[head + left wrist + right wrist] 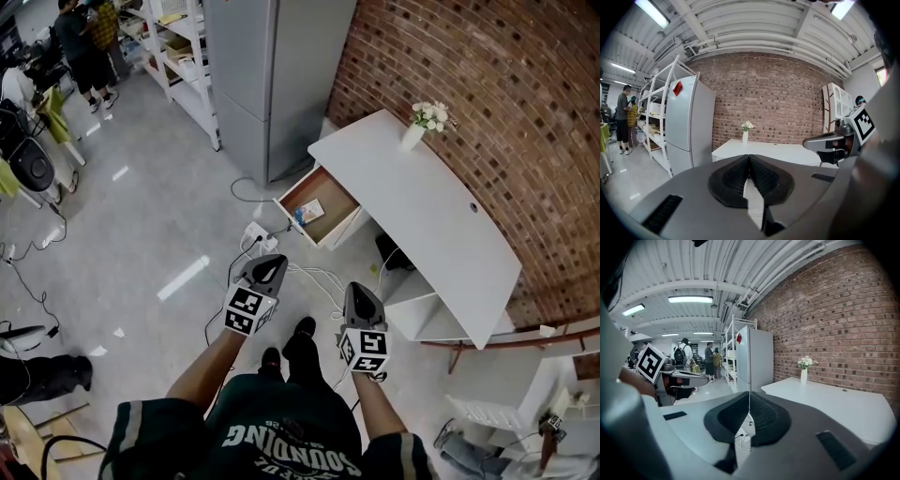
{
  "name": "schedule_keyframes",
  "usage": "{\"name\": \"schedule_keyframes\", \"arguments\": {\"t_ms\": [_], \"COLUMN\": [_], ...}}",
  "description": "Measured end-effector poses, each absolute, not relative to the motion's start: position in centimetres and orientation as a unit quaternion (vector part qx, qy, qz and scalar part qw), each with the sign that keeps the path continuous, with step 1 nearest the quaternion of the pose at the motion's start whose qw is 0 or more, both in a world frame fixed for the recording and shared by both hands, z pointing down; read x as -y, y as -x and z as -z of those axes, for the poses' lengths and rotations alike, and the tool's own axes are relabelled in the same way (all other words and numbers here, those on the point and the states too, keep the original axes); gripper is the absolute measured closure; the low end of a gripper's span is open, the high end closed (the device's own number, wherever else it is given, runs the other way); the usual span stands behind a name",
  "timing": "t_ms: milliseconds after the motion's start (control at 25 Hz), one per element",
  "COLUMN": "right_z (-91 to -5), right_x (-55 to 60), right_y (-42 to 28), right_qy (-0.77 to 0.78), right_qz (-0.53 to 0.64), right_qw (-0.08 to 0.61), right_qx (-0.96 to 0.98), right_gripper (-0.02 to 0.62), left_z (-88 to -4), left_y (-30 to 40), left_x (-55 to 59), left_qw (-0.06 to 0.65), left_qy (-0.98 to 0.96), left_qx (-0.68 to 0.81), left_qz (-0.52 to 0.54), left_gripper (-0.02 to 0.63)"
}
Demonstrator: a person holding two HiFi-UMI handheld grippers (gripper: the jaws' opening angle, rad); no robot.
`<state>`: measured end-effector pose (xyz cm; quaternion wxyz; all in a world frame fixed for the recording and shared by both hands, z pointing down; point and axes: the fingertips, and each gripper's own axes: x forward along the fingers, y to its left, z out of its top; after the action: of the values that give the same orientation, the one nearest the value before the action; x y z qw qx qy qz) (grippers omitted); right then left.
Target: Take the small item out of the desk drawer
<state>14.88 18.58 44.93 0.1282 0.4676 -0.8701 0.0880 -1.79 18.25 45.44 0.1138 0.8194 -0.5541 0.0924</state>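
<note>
In the head view, the white desk point(441, 216) stands by the brick wall. Its drawer point(349, 199) is pulled open at the end near the fridge point(272, 75). The small item point(309, 212) lies flat near the middle of the drawer floor. It looks blue and white, thin and light, like a little pack or card. I think it will not break easily, but it could slide on the smooth wood. A pinch on one raised edge looks like the best hold. The left gripper point(273, 262) and the right gripper point(361, 290) are both well apart from the drawer, out over the floor. A vase point(413, 136) of flowers stands at the far corner of the desk.

In the left gripper view, the left gripper point(749, 157) has its jaws pressed together with nothing in them. You can see the desk top point(778, 152) and the vase point(745, 136), but not the inside of the drawer or the item. Only the head view shows those.

In the right gripper view, the right gripper point(749, 394) is closed too and holds nothing. Below its jaws you can see a plug strip point(743, 437) on the floor. The drawer is hidden here as well
</note>
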Motion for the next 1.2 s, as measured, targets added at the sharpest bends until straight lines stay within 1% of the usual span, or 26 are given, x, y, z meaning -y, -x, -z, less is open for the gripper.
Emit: {"name": "schedule_keyframes", "arguments": {"t_ms": [400,800,1200], "right_z": [-45.8,-46.6,-47.7], "right_x": [-12.8,-2.7,4.2], "right_y": [-14.3,-13.2,-12.8], "right_qy": [-0.472,-0.471,-0.459], "right_qz": [-0.096,-0.104,-0.117], "right_qw": [0.116,0.116,0.128], "right_qx": [0.868,0.868,0.872], "right_gripper": [0.571,0.571,0.571], "left_z": [-46.3,-47.2,-48.4], "left_y": [1.7,2.2,1.7], "left_x": [-12.7,-2.7,4.4], "left_qw": [0.113,0.114,0.128], "left_qy": [-0.823,-0.827,-0.825], "left_qx": [0.546,0.538,0.535], "left_qz": [-0.108,-0.117,-0.129], "left_gripper": [0.591,0.591,0.591]}}
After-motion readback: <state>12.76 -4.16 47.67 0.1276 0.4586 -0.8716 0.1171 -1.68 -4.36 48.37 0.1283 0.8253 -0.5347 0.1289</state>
